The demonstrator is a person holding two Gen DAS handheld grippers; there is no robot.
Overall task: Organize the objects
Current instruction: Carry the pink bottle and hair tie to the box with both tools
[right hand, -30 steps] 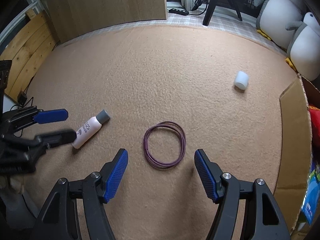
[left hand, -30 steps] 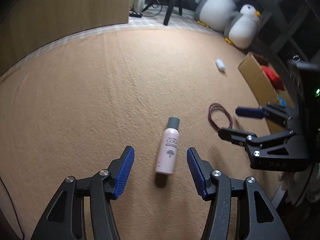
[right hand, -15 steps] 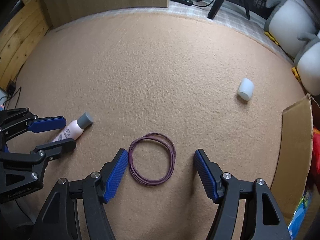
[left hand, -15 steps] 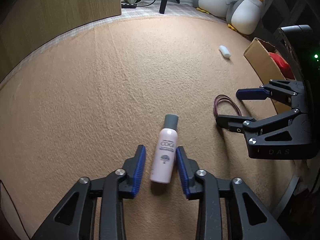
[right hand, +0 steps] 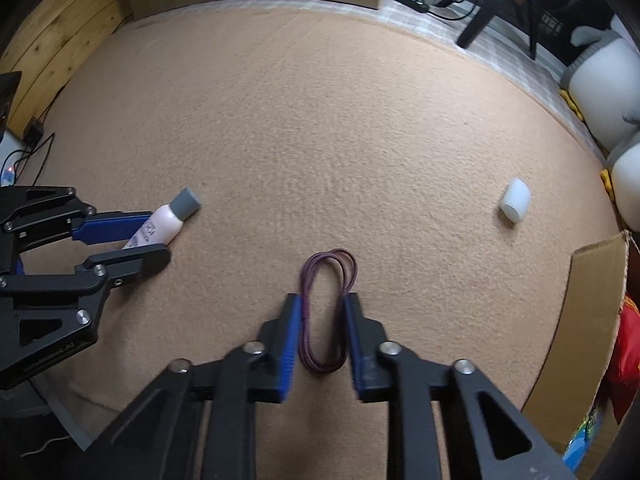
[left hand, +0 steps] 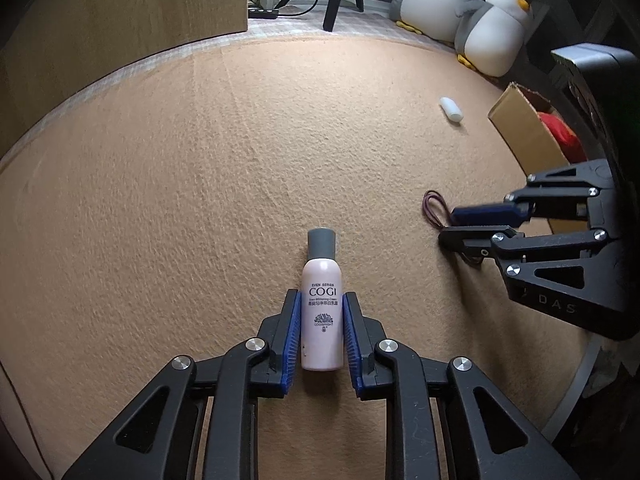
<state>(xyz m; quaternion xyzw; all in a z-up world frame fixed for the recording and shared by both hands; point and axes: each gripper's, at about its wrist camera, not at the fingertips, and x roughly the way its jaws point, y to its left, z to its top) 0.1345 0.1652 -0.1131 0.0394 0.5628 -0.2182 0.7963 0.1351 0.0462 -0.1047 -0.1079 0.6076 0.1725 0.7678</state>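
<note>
A pink lotion bottle (left hand: 322, 312) with a grey cap lies flat on the tan carpet. My left gripper (left hand: 321, 294) is shut on its lower body, a blue pad pressed to each side. From the right wrist view the bottle (right hand: 160, 228) sticks out of the left gripper (right hand: 158, 238), cap pointing away. A purple cord loop (right hand: 348, 268) lies on the carpet between the fingers of my right gripper (right hand: 322, 298). Its jaws are closing and the pads squeeze the loop into a narrow oval. In the left wrist view the right gripper (left hand: 449, 225) hides most of the cord (left hand: 430, 200).
A small white cylinder (right hand: 515, 200) lies on its side on the carpet, far right. An open cardboard box (right hand: 592, 300) with red and coloured items stands at the right edge. Two plush penguins (left hand: 492, 32) sit beyond the carpet. Wooden panels and cables line the far and left sides.
Both grippers went from wide open to closed. The left closed on the bottle. The right shifted over the cord loop and pinched it from a round ring into a narrow oval.
</note>
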